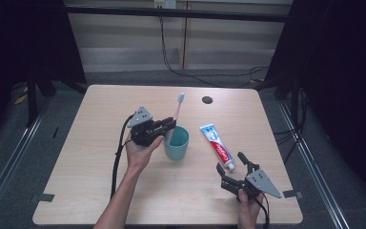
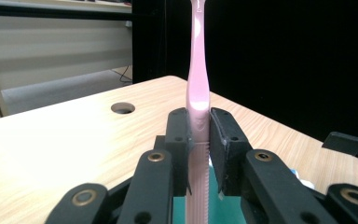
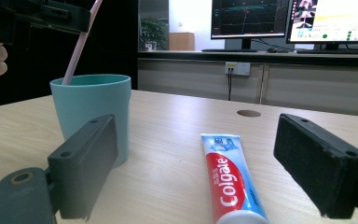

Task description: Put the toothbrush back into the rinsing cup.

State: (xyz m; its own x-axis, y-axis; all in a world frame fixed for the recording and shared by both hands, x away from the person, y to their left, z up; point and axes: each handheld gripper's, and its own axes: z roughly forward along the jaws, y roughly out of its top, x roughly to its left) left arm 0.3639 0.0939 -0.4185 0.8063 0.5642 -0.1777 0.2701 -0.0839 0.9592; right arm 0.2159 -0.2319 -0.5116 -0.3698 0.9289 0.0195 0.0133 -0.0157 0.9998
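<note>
Our left gripper (image 1: 167, 125) was clamped on the pink toothbrush (image 1: 177, 114), its handle's lower end dipping into the teal cup (image 1: 176, 143) just below the jaws. Our right gripper (image 1: 232, 168) stood wide open, the toothpaste tube (image 1: 217, 144) lying just ahead of its jaws.

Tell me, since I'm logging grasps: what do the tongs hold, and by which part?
The left tongs grip the pink toothbrush on its handle, lower end in the cup. The right tongs hold nothing.
</note>
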